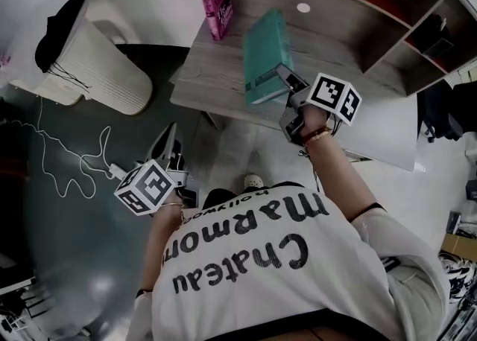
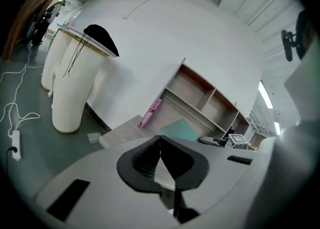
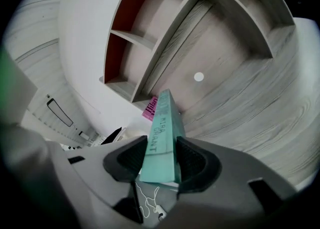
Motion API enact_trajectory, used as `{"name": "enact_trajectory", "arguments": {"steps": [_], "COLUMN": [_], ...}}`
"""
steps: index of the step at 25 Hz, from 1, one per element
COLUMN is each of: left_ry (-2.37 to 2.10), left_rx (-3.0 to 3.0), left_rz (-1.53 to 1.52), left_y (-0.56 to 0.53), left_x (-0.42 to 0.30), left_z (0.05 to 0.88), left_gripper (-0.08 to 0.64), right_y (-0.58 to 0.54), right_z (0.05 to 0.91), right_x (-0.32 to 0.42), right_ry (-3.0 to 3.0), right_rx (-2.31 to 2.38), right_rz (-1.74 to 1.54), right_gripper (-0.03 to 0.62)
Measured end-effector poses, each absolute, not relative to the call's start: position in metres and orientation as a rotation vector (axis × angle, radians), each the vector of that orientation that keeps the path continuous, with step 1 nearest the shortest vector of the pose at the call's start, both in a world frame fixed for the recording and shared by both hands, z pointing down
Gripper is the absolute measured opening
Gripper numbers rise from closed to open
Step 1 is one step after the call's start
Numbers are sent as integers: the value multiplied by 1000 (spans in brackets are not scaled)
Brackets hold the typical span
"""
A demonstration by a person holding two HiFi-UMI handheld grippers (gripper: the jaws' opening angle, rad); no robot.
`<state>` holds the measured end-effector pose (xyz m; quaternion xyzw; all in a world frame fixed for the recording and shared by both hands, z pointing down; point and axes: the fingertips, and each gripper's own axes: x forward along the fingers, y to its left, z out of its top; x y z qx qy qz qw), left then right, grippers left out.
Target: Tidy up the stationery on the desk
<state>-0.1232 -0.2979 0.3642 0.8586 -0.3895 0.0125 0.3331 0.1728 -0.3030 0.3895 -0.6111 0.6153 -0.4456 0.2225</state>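
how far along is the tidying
Looks done: the pink book stands at the back of the grey wooden desk. In hand: the right tongs clamp the teal hardback book above it. To do: set it down; the left tongs are shut, empty.

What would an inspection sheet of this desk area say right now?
Surface: wooden desk, mostly bare.
Job's things: teal book held above the desk; pink book standing at its left end.
Clutter: small white disc on the desk.
Grippers: right gripper clamped on the teal book; left gripper shut, empty, over the floor.
Cables: white cable and power strip on the floor.
Surroundings: shelves behind the desk; white ribbed bin with black cloth on top.
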Motion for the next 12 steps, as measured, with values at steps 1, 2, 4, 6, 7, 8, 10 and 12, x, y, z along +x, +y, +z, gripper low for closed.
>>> {"name": "enact_trajectory", "arguments": {"steps": [1,2,4,6,7,8,10,12], "left_ry": [-1018,-1014,-993,-954,-934,-914,-867,-817], "left_rx": [2237,2233,2237,2255,2265,2275,2289,2299], "left_rz": [37,40,50,74,87,97,117,137], "left_y": [-306,-313,-330,-346,-354,-363,-380,-397], "left_x": [-125,-126,-123,-115,-111,-107,-98,-90], "left_z": [365,365,365,365,365,365,366,366], "left_gripper": [15,15,15,15,15,15,15,15], "right_y": [-309,-315,-325,-333,-338,-343,-352,-361], "right_z": [391,393,397,402,404,406,410,415], "right_x": [169,165,161,159,158,157,157,159], "right_ry": [1706,1709,1708,1709,1709,1707,1694,1667], "right_rx": [-1700,-1715,-1752,-1795,-1814,-1832,-1870,-1919], "right_rz": [-1223,-1219,-1201,-1173,-1159,-1146,-1120,-1092], "right_gripper": [193,193,193,193,193,193,193,192]}}
